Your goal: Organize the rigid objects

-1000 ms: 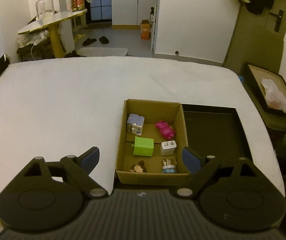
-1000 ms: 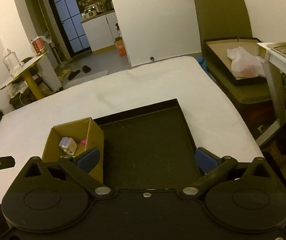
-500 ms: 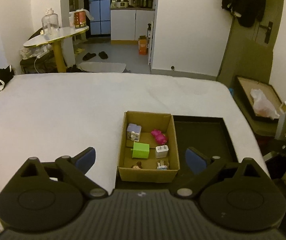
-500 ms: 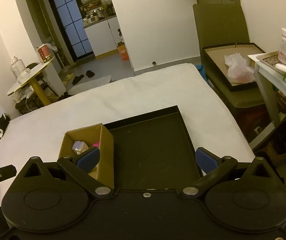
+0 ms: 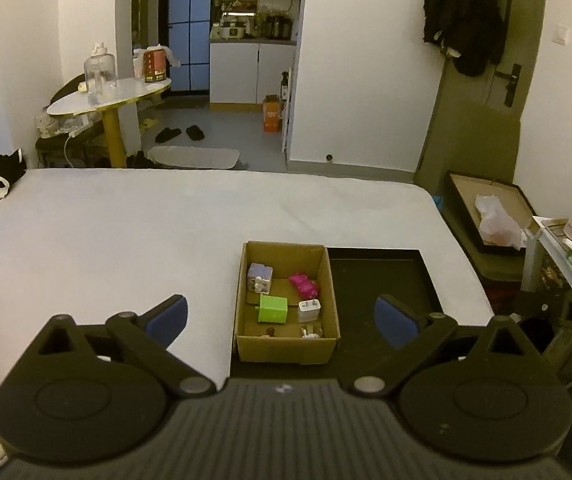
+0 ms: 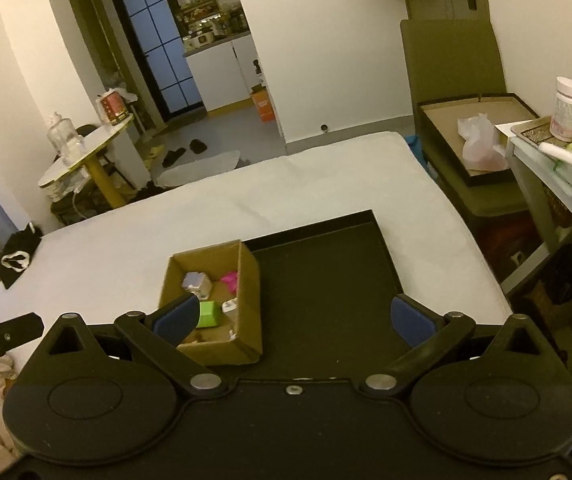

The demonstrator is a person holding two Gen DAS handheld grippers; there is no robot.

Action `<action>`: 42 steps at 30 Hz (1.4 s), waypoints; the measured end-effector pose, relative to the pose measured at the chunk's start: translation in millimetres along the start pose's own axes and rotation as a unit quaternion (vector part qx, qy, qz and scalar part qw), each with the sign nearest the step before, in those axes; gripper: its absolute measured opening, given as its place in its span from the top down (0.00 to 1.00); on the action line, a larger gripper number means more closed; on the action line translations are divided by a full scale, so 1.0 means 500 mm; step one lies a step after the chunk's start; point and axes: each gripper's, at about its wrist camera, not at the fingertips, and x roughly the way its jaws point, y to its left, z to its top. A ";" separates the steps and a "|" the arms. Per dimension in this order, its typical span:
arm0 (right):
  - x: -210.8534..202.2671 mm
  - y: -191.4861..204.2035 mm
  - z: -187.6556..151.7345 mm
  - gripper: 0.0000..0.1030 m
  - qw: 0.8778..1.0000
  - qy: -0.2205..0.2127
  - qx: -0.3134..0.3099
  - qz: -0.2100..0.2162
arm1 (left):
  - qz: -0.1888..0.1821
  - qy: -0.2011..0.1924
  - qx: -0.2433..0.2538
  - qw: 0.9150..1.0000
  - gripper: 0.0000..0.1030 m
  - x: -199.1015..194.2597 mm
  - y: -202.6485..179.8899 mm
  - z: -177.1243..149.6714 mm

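left gripper (image 5: pixel 282 314) jaws just widened, empty | right gripper (image 6: pixel 295 316) released | cardboard box (image 5: pixel 286 346) touching black tray (image 5: pixel 425 276)

**A warm, dim room with white walls**

The walls (image 5: pixel 365 60) are white and the light is yellow and soft. The floor (image 5: pixel 230 124) is gray. A round table (image 5: pixel 110 94) on a yellow leg stands on the left, with a jar (image 5: pixel 100 72) on top. Black slippers (image 5: pixel 180 133) lie on the floor near a small mat (image 5: pixel 194 158). Far back is a kitchen with white cupboards (image 5: pixel 252 74) and a blue window (image 5: pixel 188 20). A dark coat (image 5: pixel 465 28) hangs on a green door (image 5: pixel 481 132). A big white bed (image 5: pixel 126 224) fills the middle.
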 end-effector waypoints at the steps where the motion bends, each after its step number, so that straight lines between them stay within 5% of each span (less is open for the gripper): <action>1: -0.007 0.002 -0.004 0.00 1.000 0.000 -0.002 -0.001 | 0.000 -0.001 0.001 1.000 0.03 -0.007 0.000 -0.005; 13: -0.070 0.007 -0.045 0.00 0.999 -0.009 -0.026 -0.029 | -0.014 0.009 0.029 0.999 0.03 -0.038 -0.027 -0.049; 42: -0.054 0.015 -0.072 0.00 0.999 0.013 -0.034 -0.012 | -0.017 0.051 0.022 0.998 0.03 -0.013 -0.022 -0.075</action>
